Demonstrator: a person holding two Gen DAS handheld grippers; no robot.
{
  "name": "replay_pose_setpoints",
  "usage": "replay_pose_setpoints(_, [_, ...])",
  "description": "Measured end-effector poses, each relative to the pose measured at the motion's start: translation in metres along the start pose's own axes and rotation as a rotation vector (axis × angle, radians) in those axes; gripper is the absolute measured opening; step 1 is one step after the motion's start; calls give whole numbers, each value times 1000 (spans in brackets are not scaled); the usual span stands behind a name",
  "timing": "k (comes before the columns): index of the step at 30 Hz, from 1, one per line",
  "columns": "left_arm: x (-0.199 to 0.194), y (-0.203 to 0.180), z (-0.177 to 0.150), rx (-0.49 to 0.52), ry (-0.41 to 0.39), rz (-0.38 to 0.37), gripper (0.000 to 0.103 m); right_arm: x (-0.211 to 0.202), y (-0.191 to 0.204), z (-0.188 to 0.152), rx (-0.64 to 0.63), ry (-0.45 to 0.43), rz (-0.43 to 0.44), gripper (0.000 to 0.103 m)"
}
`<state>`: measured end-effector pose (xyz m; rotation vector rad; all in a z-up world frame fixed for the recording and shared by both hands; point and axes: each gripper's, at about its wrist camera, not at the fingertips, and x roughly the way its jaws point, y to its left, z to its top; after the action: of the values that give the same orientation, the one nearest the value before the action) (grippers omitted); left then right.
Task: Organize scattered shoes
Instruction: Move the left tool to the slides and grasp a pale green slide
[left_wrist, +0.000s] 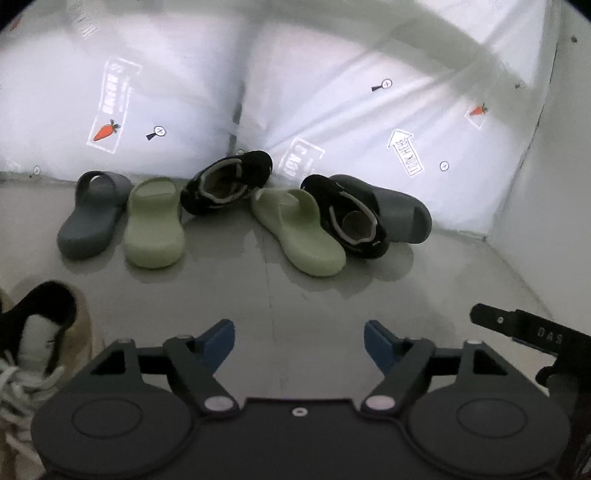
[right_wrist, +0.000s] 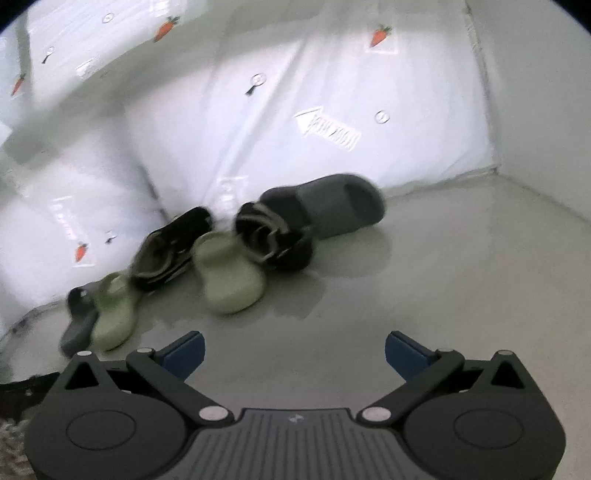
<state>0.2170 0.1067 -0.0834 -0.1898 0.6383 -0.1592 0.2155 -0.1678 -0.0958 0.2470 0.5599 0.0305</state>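
Note:
Several shoes lie scattered on the grey floor by a white printed wall. In the left wrist view, from left: a grey slide (left_wrist: 92, 216), a green slide (left_wrist: 154, 223), a black shoe (left_wrist: 227, 181) tipped on its side, a second green slide (left_wrist: 299, 230), a second black shoe (left_wrist: 347, 216) and a second grey slide (left_wrist: 399, 206) behind it. My left gripper (left_wrist: 299, 343) is open and empty, well short of them. The right wrist view shows the same pile: grey slide (right_wrist: 328, 206), black shoe (right_wrist: 273, 240), green slide (right_wrist: 229, 277). My right gripper (right_wrist: 293, 354) is open and empty.
A beige and black laced sneaker (left_wrist: 40, 332) sits at the lower left, close to my left gripper. The other gripper's black body (left_wrist: 532, 332) shows at the right edge. A white wall (left_wrist: 554, 166) closes the corner on the right. Bare floor (right_wrist: 443, 277) lies right of the pile.

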Motion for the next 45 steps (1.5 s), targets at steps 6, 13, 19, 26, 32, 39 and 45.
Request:
replay_pose_setpoints(6, [38, -11, 16, -6, -25, 59, 82, 41, -8, 13, -81, 0, -8, 103])
replay_pose_setpoints(13, [88, -18, 35, -40, 37, 74, 82, 80, 5, 22, -123, 55, 21, 103])
replay_pose_setpoints(19, [143, -20, 61, 3, 22, 99, 81, 103, 8, 19, -167, 122, 7, 103])
replay_pose_setpoints(26, [240, -9, 102, -2, -10, 97, 76, 139, 2, 32, -162, 127, -55, 103])
replay_pose_setpoints(32, [302, -15, 103, 38, 14, 97, 77, 166, -3, 38, -146, 138, -89, 103])
replay_pose_setpoints(39, [340, -16, 107, 40, -5, 184, 81, 172, -2, 39, -165, 158, -104, 103])
replay_pose_setpoints(45, [331, -2, 102, 9, -38, 179, 49, 168, -5, 31, -159, 209, -109, 103])
